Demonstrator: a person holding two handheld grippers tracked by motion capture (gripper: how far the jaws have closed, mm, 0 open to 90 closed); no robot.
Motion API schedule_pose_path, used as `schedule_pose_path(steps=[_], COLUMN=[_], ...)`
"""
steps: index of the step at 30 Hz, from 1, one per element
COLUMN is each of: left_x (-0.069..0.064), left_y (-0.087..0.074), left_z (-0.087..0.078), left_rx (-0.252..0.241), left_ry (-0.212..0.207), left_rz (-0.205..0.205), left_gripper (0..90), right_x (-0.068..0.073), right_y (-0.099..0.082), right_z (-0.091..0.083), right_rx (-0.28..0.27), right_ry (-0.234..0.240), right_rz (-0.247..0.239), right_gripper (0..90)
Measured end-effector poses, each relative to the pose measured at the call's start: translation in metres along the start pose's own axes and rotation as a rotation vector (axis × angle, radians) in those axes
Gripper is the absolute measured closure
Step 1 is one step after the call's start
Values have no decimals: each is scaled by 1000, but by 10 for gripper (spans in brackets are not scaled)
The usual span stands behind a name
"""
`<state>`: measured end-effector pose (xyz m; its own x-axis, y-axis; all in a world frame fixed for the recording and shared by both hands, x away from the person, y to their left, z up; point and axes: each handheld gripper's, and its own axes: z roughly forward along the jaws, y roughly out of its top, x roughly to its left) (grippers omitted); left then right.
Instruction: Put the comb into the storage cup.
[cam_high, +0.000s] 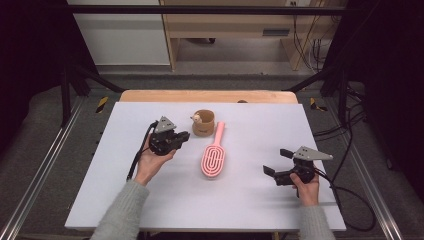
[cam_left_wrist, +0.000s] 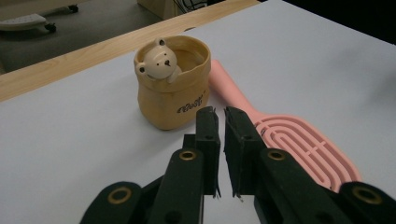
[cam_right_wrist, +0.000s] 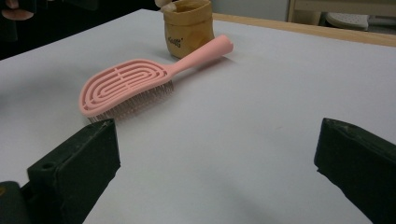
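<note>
The left gripper (cam_high: 184, 136) sits near the middle of the white table (cam_high: 125, 200), and its jaws are squeezed almost together with nothing between them. It points at the little tan cup (cam_high: 204, 125) with a bear on its rim. From that gripper, the cup is at about 1 o'clock, very near but not touching.

The pink hairbrush (cam_high: 214, 156) lies flat on its bristles. Its handle tip points to 12 o'clock and rests just beside the cup, on the cup's right side. I cannot tell if they touch. The brush head is at about 4 o'clock from the left gripper.

The right gripper (cam_high: 276, 162) waits at the 4 o'clock part of the table, well apart from the brush. Its jaws are spread wide and hold nothing.

Here is what could go wrong, I think. The shut left jaws are so close to the cup that a small push forward could bump it. The cup looks light and soft, so it might tip or slide. If it slides, it could knock the brush handle and turn the brush. If the left gripper wants to grab something, it must open first, or it will only poke. The brush is low and flat, so jaws may scrape the table.
</note>
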<state>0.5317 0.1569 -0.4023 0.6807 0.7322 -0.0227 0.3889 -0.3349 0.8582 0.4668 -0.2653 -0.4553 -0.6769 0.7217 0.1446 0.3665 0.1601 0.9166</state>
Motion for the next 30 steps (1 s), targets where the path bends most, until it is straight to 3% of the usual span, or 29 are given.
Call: schedule_pose_path(steps=[7, 30], left_x=[-4, -13], left_y=[1, -2], left_z=[15, 55], left_rx=[18, 54], left_ry=[0, 0], left_rz=[6, -3], left_gripper=[892, 896], right_x=[0, 0], right_y=[0, 0], right_z=[0, 0], right_rx=[-1, 1], right_ry=[1, 4], right_rz=[0, 1], right_gripper=[6, 6])
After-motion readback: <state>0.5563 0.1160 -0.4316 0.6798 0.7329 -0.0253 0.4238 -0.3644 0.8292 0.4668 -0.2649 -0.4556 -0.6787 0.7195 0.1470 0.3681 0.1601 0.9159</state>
